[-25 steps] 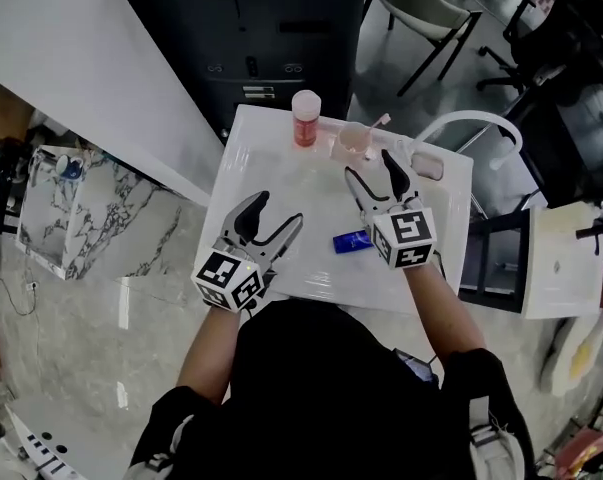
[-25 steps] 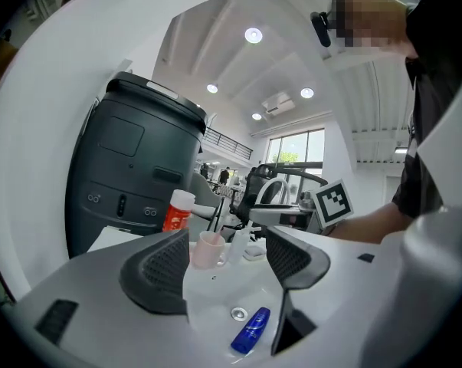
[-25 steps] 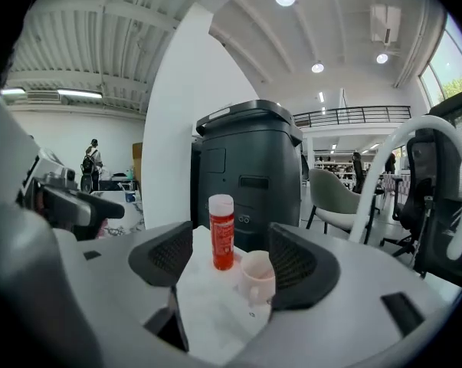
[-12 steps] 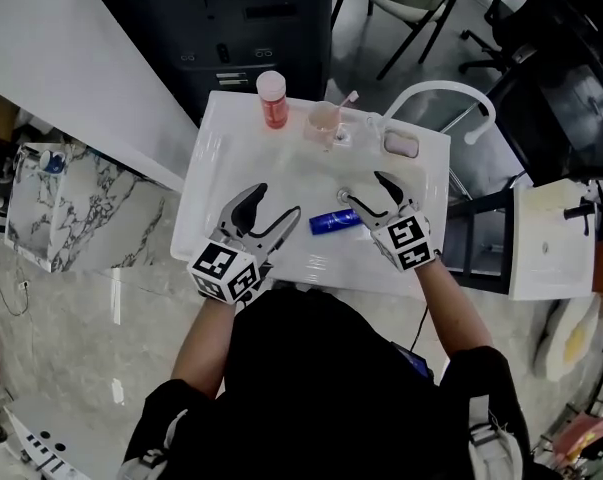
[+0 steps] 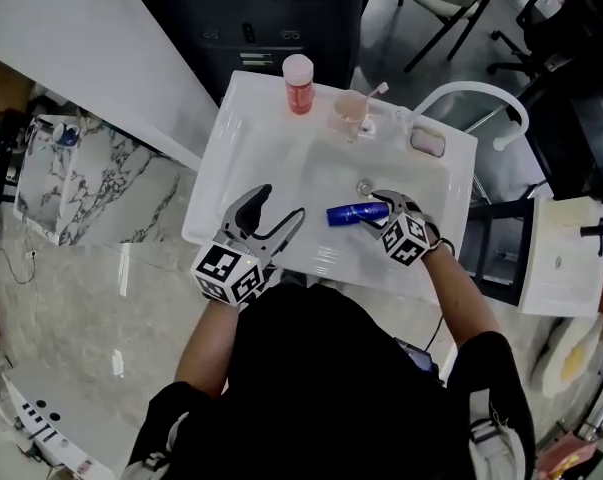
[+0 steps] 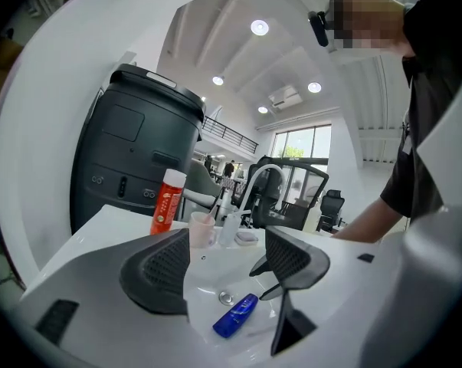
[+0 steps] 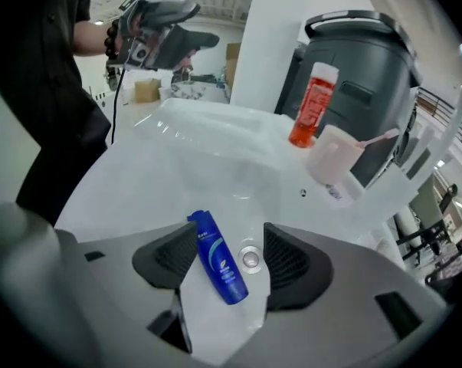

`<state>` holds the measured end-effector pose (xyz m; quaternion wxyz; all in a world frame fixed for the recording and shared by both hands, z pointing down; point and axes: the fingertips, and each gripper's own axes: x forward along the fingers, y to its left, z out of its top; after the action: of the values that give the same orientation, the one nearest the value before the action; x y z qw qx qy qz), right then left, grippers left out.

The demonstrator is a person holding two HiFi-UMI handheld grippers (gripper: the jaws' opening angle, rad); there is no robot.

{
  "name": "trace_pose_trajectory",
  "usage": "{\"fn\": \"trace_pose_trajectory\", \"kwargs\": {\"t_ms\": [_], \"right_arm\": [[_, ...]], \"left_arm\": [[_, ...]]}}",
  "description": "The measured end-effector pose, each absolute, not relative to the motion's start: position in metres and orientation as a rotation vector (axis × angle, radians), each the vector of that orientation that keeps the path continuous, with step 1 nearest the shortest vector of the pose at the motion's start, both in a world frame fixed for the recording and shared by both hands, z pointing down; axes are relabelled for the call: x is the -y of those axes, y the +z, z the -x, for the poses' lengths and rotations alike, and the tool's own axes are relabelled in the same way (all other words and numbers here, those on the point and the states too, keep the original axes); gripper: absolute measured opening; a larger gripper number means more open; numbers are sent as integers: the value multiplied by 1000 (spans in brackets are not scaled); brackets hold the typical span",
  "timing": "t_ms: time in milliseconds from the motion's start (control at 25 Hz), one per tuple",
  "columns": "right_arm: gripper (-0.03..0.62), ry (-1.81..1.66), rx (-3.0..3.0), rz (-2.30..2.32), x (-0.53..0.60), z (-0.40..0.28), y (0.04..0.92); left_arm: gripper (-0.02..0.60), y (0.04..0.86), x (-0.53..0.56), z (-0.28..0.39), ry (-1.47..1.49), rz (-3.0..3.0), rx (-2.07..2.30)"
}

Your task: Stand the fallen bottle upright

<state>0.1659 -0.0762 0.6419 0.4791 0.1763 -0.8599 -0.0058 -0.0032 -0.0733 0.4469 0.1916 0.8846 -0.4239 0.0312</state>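
Setting: white sink (image 5: 219,173) seen from above; bowl in mid-frame, bare rim all round.
Task's thing: blue bottle (image 5: 358,212) lies on its side on the bowl floor, centre-right of the head view, just beside the drain (image 5: 364,187). I cannot tell which end bears the cap.
Right hand-held gripper (image 7: 230,240): tilted steeply down into the bowl. Its jaws stand apart on either side of the bottle and have just been closing. The bottle is between them but not pinched. One pad sits just beside the bottle's far end; the other is clear of it, with the drain showing in the gap.
Left hand-held gripper (image 5: 281,203): hovers over the near rim, lower left of the sink. Jaws apart, nothing between them; the bottle shows beyond and below.
Back rim, upper frame: red bottle (image 5: 298,83) upright, pink cup (image 5: 349,116) with a toothbrush in it, white tap (image 5: 481,93) arching at upper right. All well apart from the blue bottle.
Step in hand (judged): the grasp itself. The reach looks done and the bottle is not yet lifted.
Next move calls for (judged): close squarely on the bottle's body, raise it off the bowl floor, swing its base downward, then set it on a level spot.
Risk (judged): the glossy, sloping bowl may let the base slide toward the drain, so the flat rim looks the safer footing.
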Motion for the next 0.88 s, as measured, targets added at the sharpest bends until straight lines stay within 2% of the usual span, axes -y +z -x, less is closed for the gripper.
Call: {"fn": "trace_pose_trajectory", "kwargs": {"t_ms": [400,880], "right_arm": [[287,-35,1871,-74,65,-166,725],[314,-18,1712,123,60,-162,767]], "left_arm": [[318,459,62,47,114,-2405,1322],[318,471,60,80,136,-2343,1358]]}}
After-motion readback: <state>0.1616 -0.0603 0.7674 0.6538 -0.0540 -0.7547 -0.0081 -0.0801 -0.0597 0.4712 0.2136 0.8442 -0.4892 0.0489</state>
